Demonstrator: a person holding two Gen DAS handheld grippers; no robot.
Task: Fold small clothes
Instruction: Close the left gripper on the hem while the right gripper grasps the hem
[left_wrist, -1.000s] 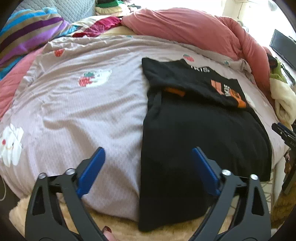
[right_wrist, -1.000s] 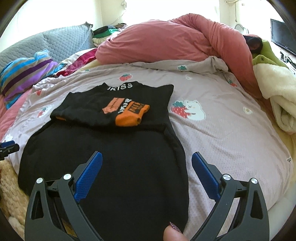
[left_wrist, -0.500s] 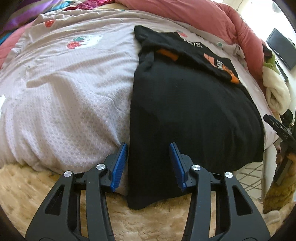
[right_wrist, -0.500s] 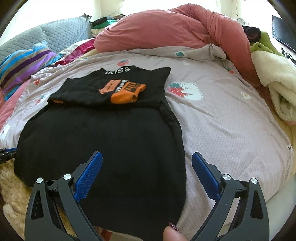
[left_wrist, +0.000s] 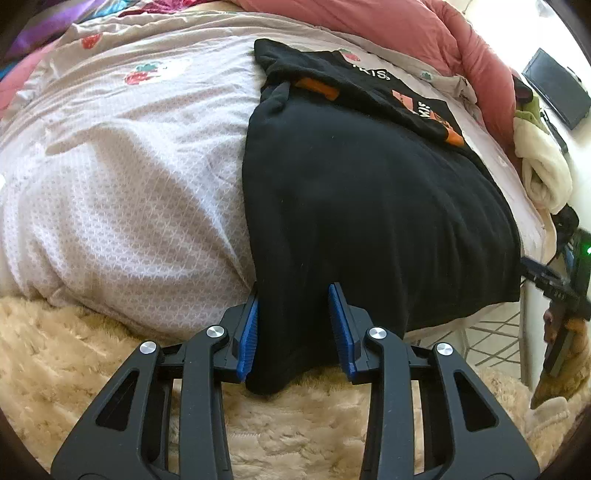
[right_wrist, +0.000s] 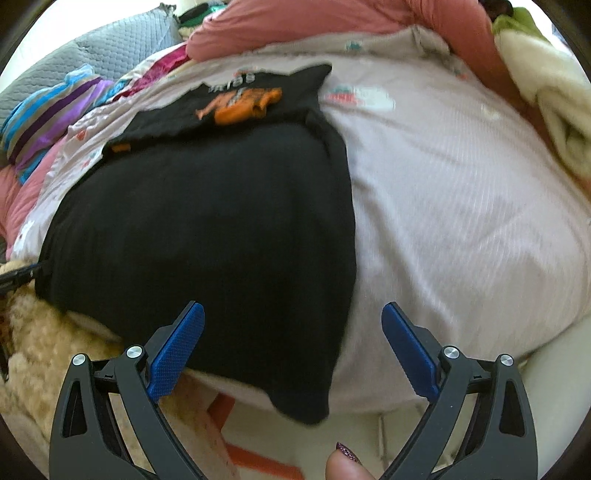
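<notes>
The black garment (left_wrist: 369, 206) lies flat on the bed's pale cover (left_wrist: 129, 192), hem hanging toward six o'clock. The left gripper (left_wrist: 293, 328) is closing on its left hem corner — ready to lift. The right gripper (right_wrist: 291, 354) spreads wide around the other corner — likely to match.

Bed (left_wrist: 129, 177) under pale strawberry-print cover, pink duvet (right_wrist: 314, 22) behind, cream shaggy rug (left_wrist: 55, 350) below.

Bed (left_wrist: 122, 206) covered by a pale pink quilt printed with strawberries. A black garment (left_wrist: 369, 206) with orange patches lies spread on it, hem draped over the near edge. A rumpled rose duvet (right_wrist: 332, 22) lies along the far side; a striped cloth (right_wrist: 48, 114) and cream blanket (right_wrist: 554, 96) flank it.
</notes>
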